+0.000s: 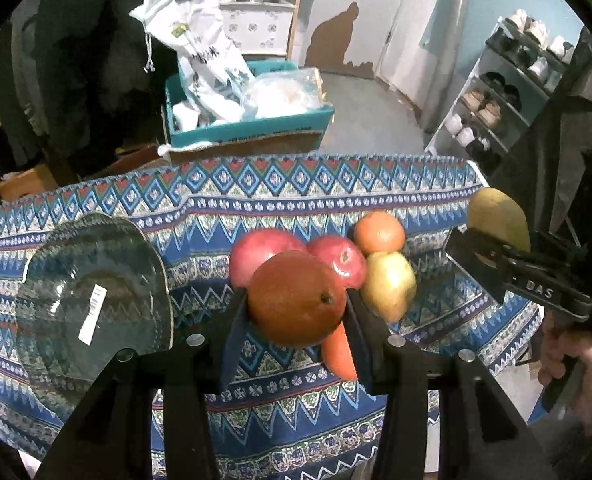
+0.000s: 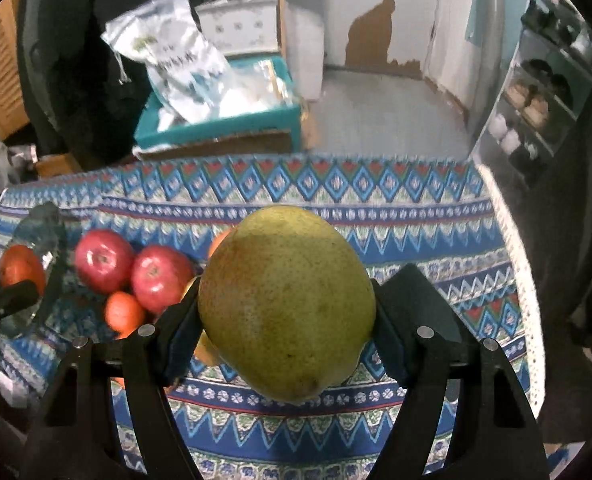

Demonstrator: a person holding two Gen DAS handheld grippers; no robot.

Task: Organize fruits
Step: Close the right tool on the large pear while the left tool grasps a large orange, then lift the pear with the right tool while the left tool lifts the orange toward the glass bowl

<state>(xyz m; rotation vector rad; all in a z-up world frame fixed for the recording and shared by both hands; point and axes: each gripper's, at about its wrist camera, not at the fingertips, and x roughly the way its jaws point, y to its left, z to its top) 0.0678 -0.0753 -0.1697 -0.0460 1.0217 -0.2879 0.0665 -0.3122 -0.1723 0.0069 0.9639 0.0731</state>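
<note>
While the left tongs (image 1: 296, 304) clamp an orange (image 1: 296, 298) above the counter (image 1: 436, 200), the right tongs (image 2: 285, 312) grip a pear (image 2: 285, 300); apples (image 1: 338, 260) sit at twelve o'clock of the orange.

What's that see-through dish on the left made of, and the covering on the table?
The dish looks like clear, glossy glass: the cloth's pattern shows through it, and a paper sticker clings to it. The table covering appears to be matte printed fabric, draping in folds over the far edge.
</note>
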